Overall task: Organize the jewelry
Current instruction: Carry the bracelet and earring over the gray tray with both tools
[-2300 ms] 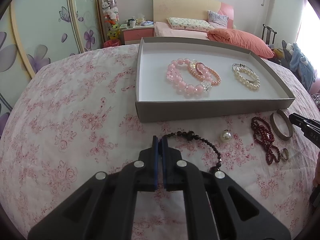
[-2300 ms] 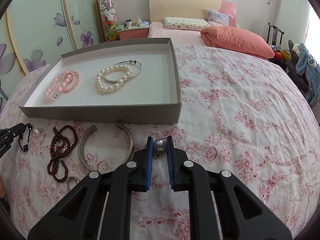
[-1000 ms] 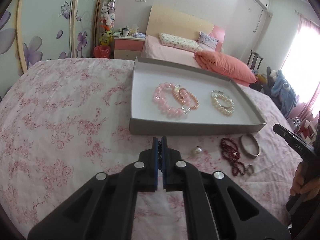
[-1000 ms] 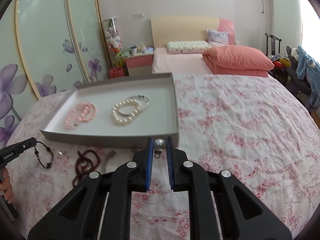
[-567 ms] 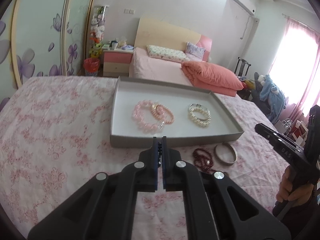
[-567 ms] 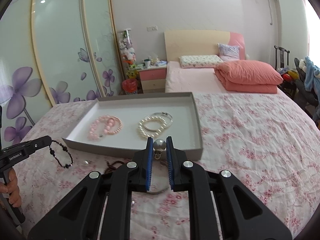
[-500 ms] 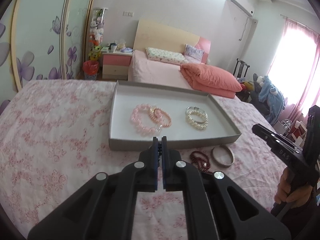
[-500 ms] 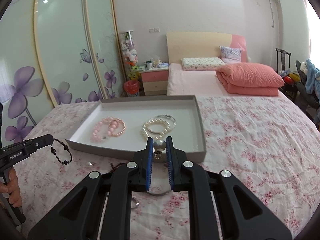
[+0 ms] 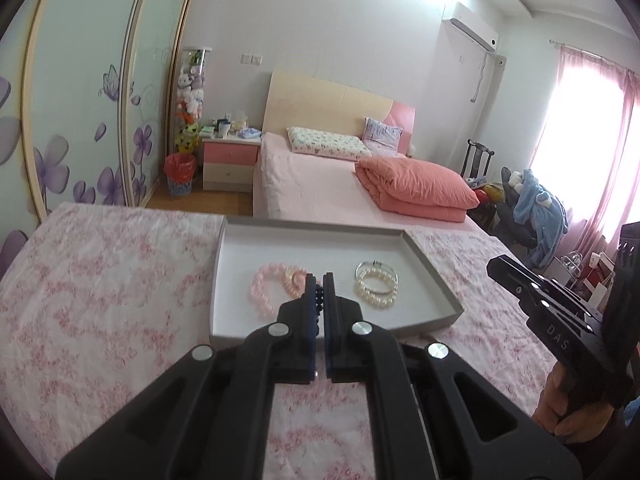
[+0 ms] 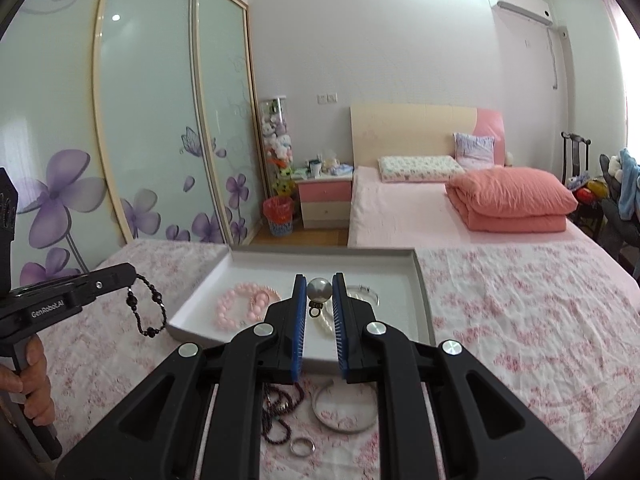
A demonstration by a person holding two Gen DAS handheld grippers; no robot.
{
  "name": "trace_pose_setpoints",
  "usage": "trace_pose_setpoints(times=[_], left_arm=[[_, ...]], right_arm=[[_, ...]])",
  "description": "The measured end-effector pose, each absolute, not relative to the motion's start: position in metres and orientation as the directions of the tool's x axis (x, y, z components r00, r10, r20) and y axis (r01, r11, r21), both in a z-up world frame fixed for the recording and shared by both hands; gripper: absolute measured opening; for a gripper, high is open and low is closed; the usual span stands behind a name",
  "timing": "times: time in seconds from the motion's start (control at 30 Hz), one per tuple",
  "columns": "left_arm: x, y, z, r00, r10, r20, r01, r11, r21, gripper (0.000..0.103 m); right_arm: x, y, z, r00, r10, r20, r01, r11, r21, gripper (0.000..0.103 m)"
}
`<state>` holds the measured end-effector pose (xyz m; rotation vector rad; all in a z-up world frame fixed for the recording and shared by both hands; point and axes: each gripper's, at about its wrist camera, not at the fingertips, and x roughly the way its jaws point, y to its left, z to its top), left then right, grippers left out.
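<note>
- Jewelry is split three ways: some in the grey tray (image 10: 424,300), some loose on the floral bedspread (image 10: 520,320), some held up in the two grippers.
- Left gripper (image 9: 319,280): its jaws are pressed together on a black bead bracelet (image 10: 148,308). From the left wrist only a few dark beads show in the slit between the pads; the right wrist view shows the whole loop dangling free from the tip, above the bedspread and left of the tray.
- Right gripper (image 10: 319,290): its jaws stand narrow, clamped on a grey pearl pendant (image 10: 319,289), with its small metal ring hanging below the ball. In the left wrist view this gripper enters from the right edge, and its tips are seen side-on, so the pendant cannot be made out there.
- A hand (image 10: 34,364) grips the left gripper's handle, cut off by the frame edge.
- Inside the tray lie pink bead bracelets (image 9: 266,286) and a white pearl bracelet (image 9: 376,284) beside a thin silver bangle; both groups are partly hidden by the gripper fingers in the right wrist view.
- On the bedspread in front of the tray, seen between the right gripper's arms: a dark red bead strand (image 10: 280,408), mostly covered; an open silver bangle (image 10: 344,424); a small silver ring (image 10: 303,447).
</note>
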<state>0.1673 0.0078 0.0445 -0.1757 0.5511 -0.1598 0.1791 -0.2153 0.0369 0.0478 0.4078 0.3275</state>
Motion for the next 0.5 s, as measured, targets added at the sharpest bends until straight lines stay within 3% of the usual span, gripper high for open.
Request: trace_pose_setpoints(times=[0.23, 0.5], left_arm=[[0.187, 0.001, 0.054, 0.858, -0.178, -0.482, 0.094, 0.977, -0.193, 0.004], [0.224, -0.001, 0.050, 0.857, -0.149, -0.493, 0.065, 0.981, -0.184, 0.004]], right_arm=[[0.198, -0.212, 0.044, 0.881, 0.317, -0.351, -0.290, 0.948, 0.129, 0.014], [0.239, -0.205, 0.031, 0.868, 0.300, -0.397, -0.263, 0.954, 0.147, 0.014]])
